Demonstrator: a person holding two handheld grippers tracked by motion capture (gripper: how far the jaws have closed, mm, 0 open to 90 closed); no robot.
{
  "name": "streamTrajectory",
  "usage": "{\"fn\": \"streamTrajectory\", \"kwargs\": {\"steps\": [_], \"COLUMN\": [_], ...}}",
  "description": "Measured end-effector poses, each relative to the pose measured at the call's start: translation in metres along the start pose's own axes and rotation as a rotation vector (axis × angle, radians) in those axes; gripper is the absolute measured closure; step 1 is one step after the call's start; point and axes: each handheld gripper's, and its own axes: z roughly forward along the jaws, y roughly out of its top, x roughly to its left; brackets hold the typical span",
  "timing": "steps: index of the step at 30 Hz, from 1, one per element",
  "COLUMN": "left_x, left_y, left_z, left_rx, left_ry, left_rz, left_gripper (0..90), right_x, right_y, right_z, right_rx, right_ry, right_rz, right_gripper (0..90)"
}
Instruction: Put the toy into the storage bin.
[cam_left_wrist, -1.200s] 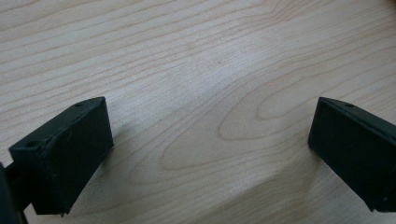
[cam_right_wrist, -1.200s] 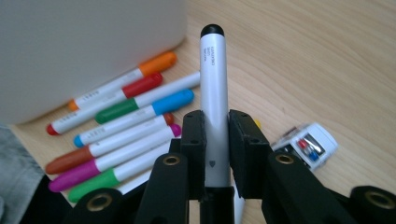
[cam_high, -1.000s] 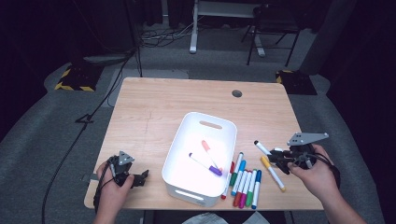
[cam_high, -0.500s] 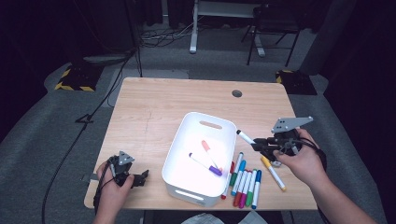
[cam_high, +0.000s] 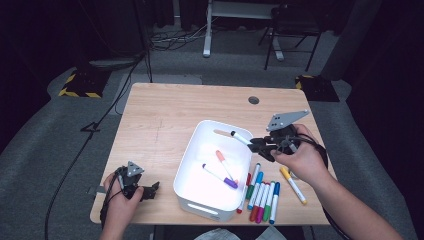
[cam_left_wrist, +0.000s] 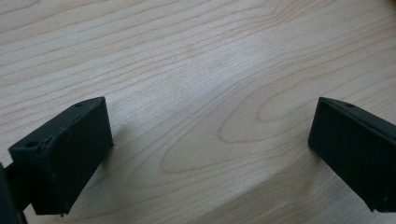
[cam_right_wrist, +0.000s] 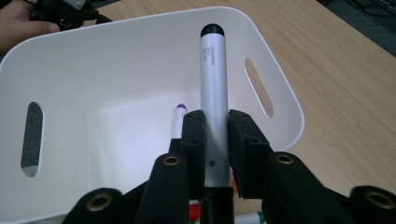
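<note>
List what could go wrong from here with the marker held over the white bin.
1. The right gripper pinches the black-capped marker near one end, so most of it sticks out; it could pivot or slip before release.
2. The marker's tip is just over the white bin rim on the gripper's side; dropped too soon, it may strike the rim and fall back among the markers on the table.
3. Dropped from height, it could bounce off the purple-capped marker inside.

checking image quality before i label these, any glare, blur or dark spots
High view: room dark, table lit, white bin floor glares. Right gripper view: black-capped marker sharp, bin evenly bright. Left gripper view: wood grain sharp, soft shadows beside the black jaws.
</note>
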Motion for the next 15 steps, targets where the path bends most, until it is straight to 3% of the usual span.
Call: {"fn": "streamTrajectory", "kwargs": {"steps": [15], "left_x": [0.002], "left_y": [0.003], "left_z": [0.003], "left_rx": [-0.003], "left_ry": [-0.016], "left_rz": [0.014], "left_gripper": [0.0], "right_x": [0.009], "right_y": [0.032], "right_z": [0.037], "right_rx": [0.005], "right_ry": [0.028], "right_rz": [-0.078], "right_gripper": [76.6]}}
